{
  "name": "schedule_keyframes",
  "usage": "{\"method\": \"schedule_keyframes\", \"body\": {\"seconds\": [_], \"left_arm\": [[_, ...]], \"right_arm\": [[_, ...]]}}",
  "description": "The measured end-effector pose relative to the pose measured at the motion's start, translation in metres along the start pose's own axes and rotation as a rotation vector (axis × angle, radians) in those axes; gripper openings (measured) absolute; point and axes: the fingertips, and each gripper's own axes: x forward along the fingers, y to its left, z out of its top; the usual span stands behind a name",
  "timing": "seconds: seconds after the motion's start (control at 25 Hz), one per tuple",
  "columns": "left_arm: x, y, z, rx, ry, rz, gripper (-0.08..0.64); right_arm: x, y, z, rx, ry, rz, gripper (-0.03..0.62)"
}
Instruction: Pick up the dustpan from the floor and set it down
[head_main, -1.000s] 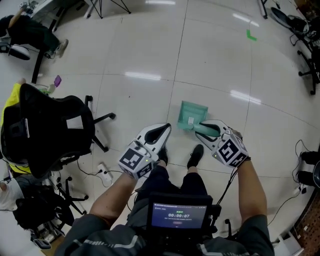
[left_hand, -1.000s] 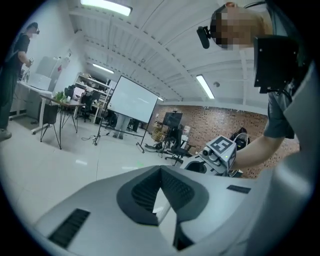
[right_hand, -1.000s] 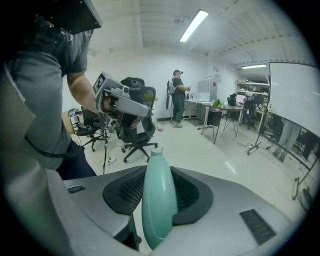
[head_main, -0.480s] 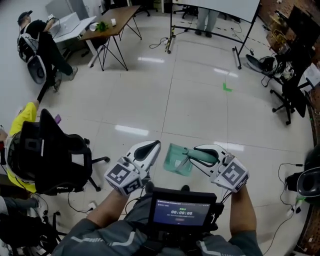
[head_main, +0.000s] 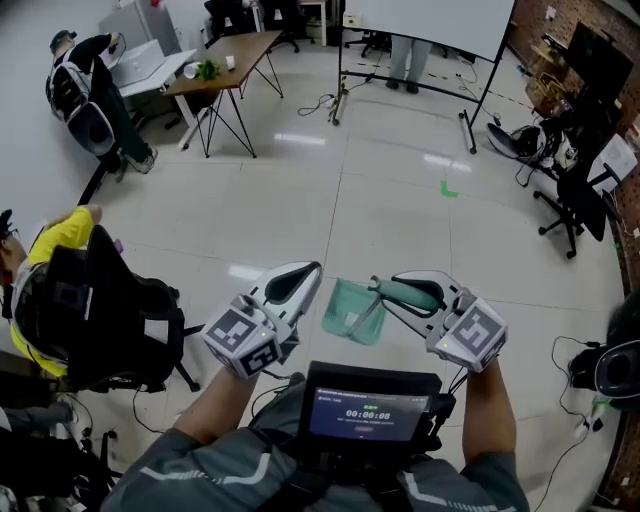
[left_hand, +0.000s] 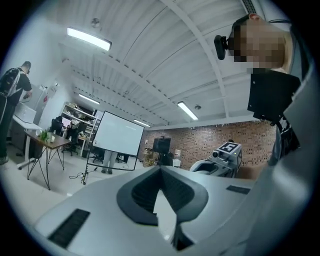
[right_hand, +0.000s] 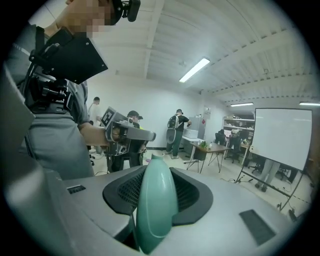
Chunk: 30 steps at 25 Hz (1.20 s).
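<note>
The green dustpan (head_main: 352, 311) hangs in the air in front of me, its pan tilted down to the left between the two grippers. My right gripper (head_main: 380, 288) is shut on its green handle (head_main: 408, 294); in the right gripper view the handle (right_hand: 156, 200) fills the gap between the dark pads (right_hand: 190, 192) and runs past their tips. The left gripper (head_main: 311, 269) is held beside the pan without touching it. Its jaws meet at the tips with nothing between them (left_hand: 160, 171).
A black office chair with a backpack (head_main: 95, 310) stands close on my left, with a person in yellow (head_main: 62, 232) behind it. A table (head_main: 215, 58), a whiteboard stand (head_main: 425, 45) and chairs (head_main: 580, 185) ring the tiled floor (head_main: 300, 190). A screen unit (head_main: 372, 410) sits at my chest.
Both grippers have risen, and the right one has carried the dustpan up from the floor by my feet. The head view has tipped up and shows more of the room.
</note>
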Motion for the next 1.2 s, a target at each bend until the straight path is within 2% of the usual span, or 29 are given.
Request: {"method": "schedule_keyframes", "body": {"seconds": [0.36,0.64,0.96,1.2], "left_arm": [[-0.008,-0.005,-0.014,0.031,0.041,-0.008,0.023],[-0.014,0.009,-0.018,0.0,0.032,-0.022,0.023],[-0.028,0.004,-0.02,0.004,0.046,-0.028,0.022],[-0.038,0.02,-0.02,-0.02,0.032,-0.026,0.023]], "right_arm": [[0.001,0.007,0.005,-0.032,0.003,0.008,0.143],[0.011,0.007,0.007,-0.025,0.0,0.014,0.143],[0.013,0.021,0.014,-0.022,-0.008,0.019,0.143],[0.028,0.022,0.011,-0.02,0.011,0.018,0.143]]}}
